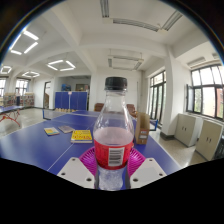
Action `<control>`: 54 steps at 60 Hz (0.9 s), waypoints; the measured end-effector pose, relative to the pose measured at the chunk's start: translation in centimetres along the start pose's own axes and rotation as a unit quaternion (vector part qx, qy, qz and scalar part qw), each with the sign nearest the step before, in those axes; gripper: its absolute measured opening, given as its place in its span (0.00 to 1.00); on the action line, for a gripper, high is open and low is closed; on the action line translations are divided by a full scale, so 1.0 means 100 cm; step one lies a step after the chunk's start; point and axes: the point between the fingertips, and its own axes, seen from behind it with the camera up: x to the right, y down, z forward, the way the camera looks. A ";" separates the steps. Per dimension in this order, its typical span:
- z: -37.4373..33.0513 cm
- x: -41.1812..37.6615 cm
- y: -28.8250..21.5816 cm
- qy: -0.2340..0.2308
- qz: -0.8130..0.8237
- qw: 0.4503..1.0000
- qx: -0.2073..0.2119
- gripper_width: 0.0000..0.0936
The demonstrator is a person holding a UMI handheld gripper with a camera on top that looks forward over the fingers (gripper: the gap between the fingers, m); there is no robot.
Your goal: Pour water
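Note:
A clear plastic bottle (113,135) with a black cap and a red label stands upright between my fingers, filling the middle of the view. It holds pinkish liquid in its upper part. My gripper (112,165) is shut on the bottle, with the magenta pads (87,160) pressed against its lower body at both sides. The bottle is held above a blue table (35,143). No cup or other vessel for the water shows.
A yellow book (81,135) and a smaller yellow item (51,131) lie on the blue table to the left. A brown object (143,127) stands just right of the bottle. Blue partitions (70,100) and windows (210,90) line the room beyond.

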 end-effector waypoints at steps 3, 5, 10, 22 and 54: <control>0.003 0.001 0.026 -0.008 0.002 1.000 -0.018 0.37; 0.011 -0.013 0.048 -0.012 0.001 1.000 -0.028 0.37; 0.024 -0.026 0.094 -0.025 0.002 0.998 -0.050 0.37; 0.001 -0.015 0.140 -0.027 0.012 0.998 -0.063 0.38; -0.102 -0.007 0.102 0.052 0.023 0.989 -0.140 0.92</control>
